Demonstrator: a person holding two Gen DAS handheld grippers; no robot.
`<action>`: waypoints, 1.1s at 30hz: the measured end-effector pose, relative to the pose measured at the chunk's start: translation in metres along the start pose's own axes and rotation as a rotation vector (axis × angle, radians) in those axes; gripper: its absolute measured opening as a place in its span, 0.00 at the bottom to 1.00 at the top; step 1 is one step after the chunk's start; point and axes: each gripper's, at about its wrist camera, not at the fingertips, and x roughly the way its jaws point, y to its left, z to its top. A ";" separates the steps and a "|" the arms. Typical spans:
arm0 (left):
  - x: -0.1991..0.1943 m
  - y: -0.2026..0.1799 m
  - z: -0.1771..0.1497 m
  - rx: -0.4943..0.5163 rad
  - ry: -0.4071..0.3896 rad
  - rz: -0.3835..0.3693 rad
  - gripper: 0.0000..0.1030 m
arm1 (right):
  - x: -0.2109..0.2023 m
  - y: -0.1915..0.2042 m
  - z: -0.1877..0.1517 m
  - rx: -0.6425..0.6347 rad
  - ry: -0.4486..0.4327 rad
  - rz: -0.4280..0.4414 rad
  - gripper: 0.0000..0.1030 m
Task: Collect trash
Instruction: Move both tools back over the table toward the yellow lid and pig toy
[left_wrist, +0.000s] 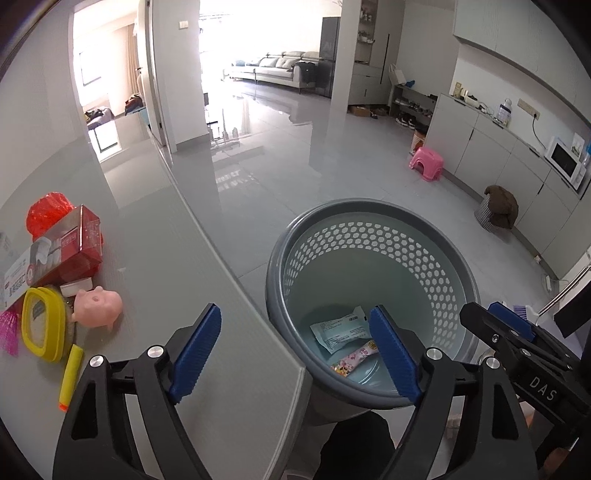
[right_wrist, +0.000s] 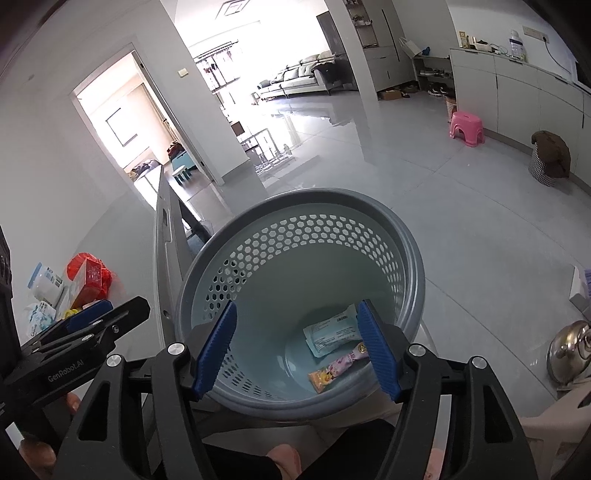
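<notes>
1. Both tools hover over the grey perforated bin, which stands just beside the near edge of the counter. The left hand-held gripper has its blue pads spread wide with nothing between them; the right hand-held gripper is likewise wide and empty.
2. The step in hand looks like the end of a drop: two pieces of trash already lie on the bin floor, a pale blue-white sachet and, touching it on the near side, a pink and orange candy wrapper.
3. To do it well, I would lift each tool straight clear of the rim before swinging left, so no pad catches the bin wall and tips it.
4. The next pick should come from the clutter at the counter's left: go for one loose piece at a time, with the jaws wide until they straddle it.
5. Count on the counter, left wrist view: one red box, one red crumpled bag behind it, one yellow-rimmed lid, one pink pig toy, one yellow foam dart.
6. Count in the bin: two wrappers. Which counter things are trash I cannot tell.
</notes>
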 end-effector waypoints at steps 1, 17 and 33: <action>-0.002 0.003 -0.001 -0.006 -0.003 0.005 0.79 | -0.001 0.003 0.001 -0.008 -0.003 0.002 0.67; -0.061 0.097 -0.034 -0.159 -0.088 0.198 0.88 | 0.000 0.087 -0.016 -0.171 -0.009 0.106 0.77; -0.087 0.222 -0.074 -0.322 -0.112 0.418 0.90 | 0.056 0.200 -0.027 -0.380 0.066 0.245 0.80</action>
